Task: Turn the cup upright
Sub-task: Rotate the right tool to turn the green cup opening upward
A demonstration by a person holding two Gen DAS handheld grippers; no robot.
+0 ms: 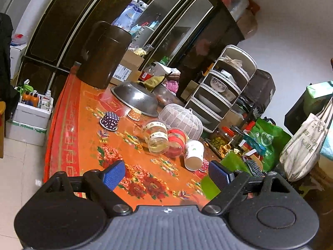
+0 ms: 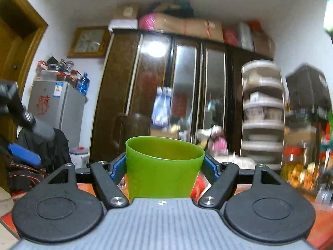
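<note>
My right gripper (image 2: pixel 164 164) is shut on a green plastic cup (image 2: pixel 164 170). The cup stands mouth up between the blue pads, held above the red floral table. In the left wrist view a slice of the same green cup (image 1: pixel 210 186) shows at the right, behind my right pad. My left gripper (image 1: pixel 166 173) is open and empty, low over the near part of the table (image 1: pixel 87 129).
On the table lie a white paper cup (image 1: pixel 193 153) on its side, two clear jars (image 1: pixel 157 137), a dotted purple cup (image 1: pixel 109 120) upside down, a steel colander (image 1: pixel 135 98), a white mesh cover (image 1: pixel 181 120), a dark bin (image 1: pixel 102 56) and a tiered dish rack (image 1: pixel 224 89). Bags hang at right.
</note>
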